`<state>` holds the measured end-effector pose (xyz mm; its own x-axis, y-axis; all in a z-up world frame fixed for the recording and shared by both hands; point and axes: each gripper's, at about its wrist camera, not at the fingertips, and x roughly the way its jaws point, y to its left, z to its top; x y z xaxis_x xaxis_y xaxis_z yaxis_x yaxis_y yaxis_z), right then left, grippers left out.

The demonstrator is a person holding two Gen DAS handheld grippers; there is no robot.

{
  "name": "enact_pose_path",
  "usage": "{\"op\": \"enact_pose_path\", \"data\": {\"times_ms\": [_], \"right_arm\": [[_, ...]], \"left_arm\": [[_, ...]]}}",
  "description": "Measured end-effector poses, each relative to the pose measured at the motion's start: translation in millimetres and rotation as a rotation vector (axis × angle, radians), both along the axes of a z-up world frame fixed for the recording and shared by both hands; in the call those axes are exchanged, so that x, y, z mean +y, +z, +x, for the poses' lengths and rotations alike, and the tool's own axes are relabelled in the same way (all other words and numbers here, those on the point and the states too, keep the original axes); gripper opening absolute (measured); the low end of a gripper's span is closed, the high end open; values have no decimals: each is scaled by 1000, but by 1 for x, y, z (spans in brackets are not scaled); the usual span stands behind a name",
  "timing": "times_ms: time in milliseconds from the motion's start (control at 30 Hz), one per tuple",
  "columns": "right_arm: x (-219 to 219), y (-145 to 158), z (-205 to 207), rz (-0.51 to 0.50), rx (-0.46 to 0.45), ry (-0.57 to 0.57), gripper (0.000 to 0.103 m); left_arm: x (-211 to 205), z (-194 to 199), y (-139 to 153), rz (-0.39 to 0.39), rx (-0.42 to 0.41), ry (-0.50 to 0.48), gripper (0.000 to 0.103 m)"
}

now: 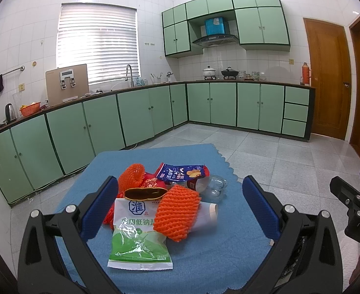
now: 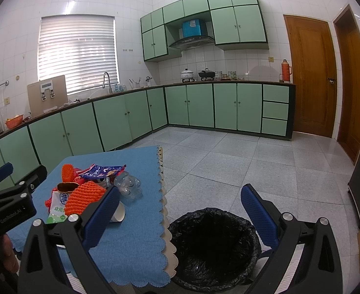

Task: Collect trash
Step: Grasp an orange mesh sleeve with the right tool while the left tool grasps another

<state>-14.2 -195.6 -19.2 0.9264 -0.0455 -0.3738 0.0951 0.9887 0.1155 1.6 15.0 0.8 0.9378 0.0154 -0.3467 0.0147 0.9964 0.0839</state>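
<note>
While trash pile (image 1: 165, 196) sits mid-cloth, left hand-held gripper (image 1: 180, 205) spread empty, right hand-held gripper (image 2: 180, 210) spread over bin (image 2: 214, 247)

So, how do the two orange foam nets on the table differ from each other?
The near orange foam net lies flat on its side, partly over the salt bag; the far orange foam net stands at the back of the pile with its open end in view. The near one looks bigger in both views. Both share the same orange mesh texture, and neither is held by any tongs.

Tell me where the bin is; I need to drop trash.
The bin sits on the floor beside the table's right edge, between the right tongs in the right wrist view.
</note>
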Motion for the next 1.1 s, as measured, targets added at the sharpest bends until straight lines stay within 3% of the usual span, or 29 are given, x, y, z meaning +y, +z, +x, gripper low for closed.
{"op": "enact_pose_path", "data": {"times_ms": [200,433,900,1100], "right_arm": [[1,-1,4,5,2,9,97],[8,-8,34,25,24,76,96],[69,-42,124,54,127,324,75],[112,-53,149,42,157,449,73]], "left_arm": [[2,0,-1,4,0,5,98],[32,22,-19,-12,47,72,98],[99,67,-71,21,162,208,98],[123,78,-88,-5,213,234,82]]}}
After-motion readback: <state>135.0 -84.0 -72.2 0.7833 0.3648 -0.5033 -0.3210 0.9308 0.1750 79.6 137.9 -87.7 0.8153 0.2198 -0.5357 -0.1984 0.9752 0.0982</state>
